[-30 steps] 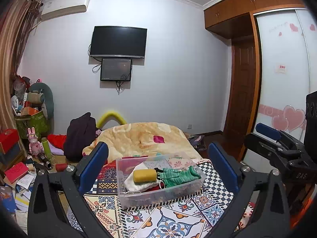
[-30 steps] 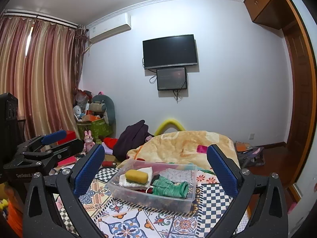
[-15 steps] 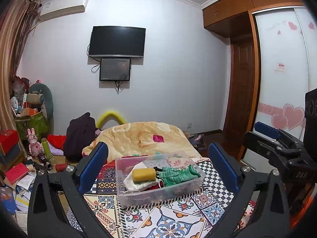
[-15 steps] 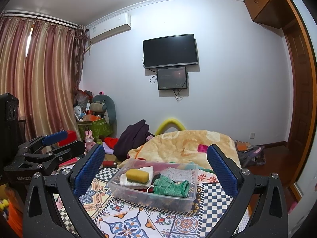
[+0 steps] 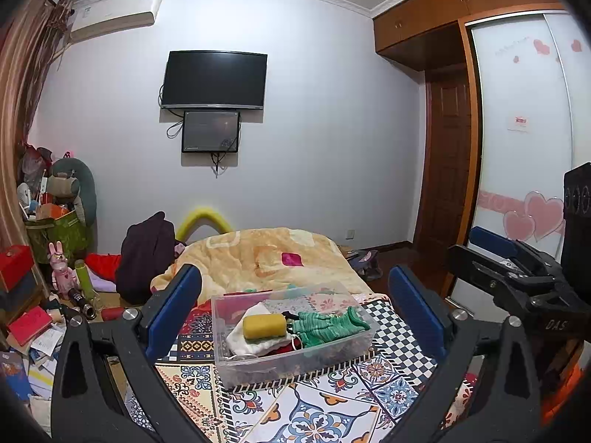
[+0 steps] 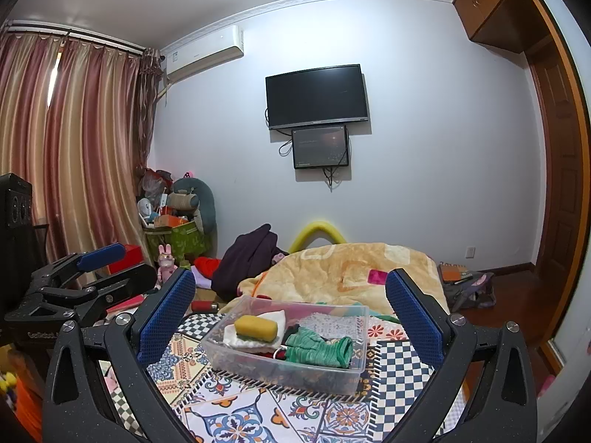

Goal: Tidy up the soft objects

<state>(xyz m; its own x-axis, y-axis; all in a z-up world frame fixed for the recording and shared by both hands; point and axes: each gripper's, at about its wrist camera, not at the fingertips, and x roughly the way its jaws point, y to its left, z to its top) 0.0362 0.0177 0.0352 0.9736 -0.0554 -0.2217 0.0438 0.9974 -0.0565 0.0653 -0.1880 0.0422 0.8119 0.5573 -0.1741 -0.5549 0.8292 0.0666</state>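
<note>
A clear plastic bin (image 5: 354, 360) (image 6: 351, 378) stands on a patterned cloth. In it lie a yellow sponge (image 5: 264, 326) (image 6: 256, 326) on a white cloth (image 5: 251, 343) (image 6: 275, 316), green knit socks (image 5: 327, 326) (image 6: 319, 347) and a grey patterned cloth (image 6: 328, 323). My left gripper (image 5: 295, 295) is open and empty, held back from the bin. My right gripper (image 6: 290, 297) is open and empty, also short of the bin. Each gripper shows at the edge of the other's view, the right one (image 5: 517, 269) and the left one (image 6: 85, 277).
The patterned cloth (image 5: 314, 406) (image 6: 258, 413) covers a surface in front of a bed with a yellow blanket (image 5: 266, 258) (image 6: 354, 269). A dark garment (image 5: 146, 254), toys and boxes crowd the floor at left. A wardrobe (image 5: 524, 147) stands at right.
Both views have shifted very slightly; the bin and its contents have not moved and both grippers stay open.
</note>
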